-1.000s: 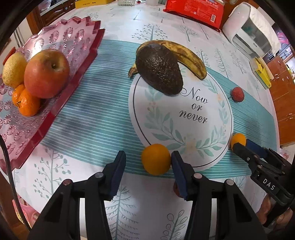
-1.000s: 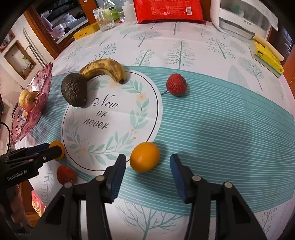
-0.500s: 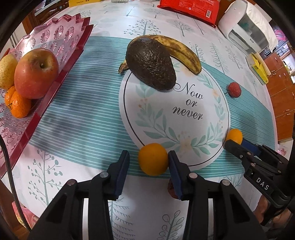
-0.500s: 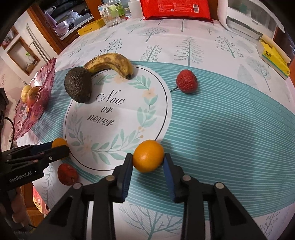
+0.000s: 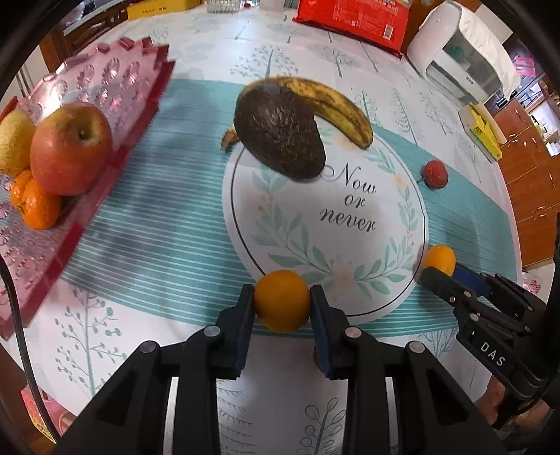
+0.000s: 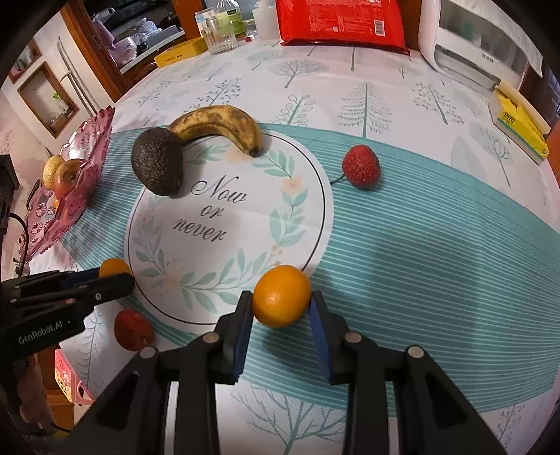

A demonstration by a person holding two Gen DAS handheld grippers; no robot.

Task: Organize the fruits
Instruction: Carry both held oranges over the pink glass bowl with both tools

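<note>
Having just been closed, the left gripper (image 5: 282, 303) is clamped on one orange (image 5: 282, 305), the right gripper (image 6: 281, 303) on another orange (image 6: 281, 295). The pink tray (image 5: 115, 91) is seen at upper left of both views, nearer the left gripper.

A dark red round fruit (image 5: 316, 357) in the left wrist view shows only as a sliver behind the left gripper's blue-padded finger (image 5: 320, 327). The spotted yellow banana (image 5: 336, 106) has its middle hidden behind the dark, rough-skinned avocado (image 5: 280, 136). The pink cut-glass fruit tray (image 5: 115, 80) runs out of the picture on the left, and the yellow-green pear (image 5: 12, 141) in it is cut by the same edge. In the right wrist view, the tray's raised rim (image 6: 92, 154) covers the lower part of the red apple (image 6: 66, 175). The print on the red plastic packet (image 6: 341, 22) is too small to read.
</note>
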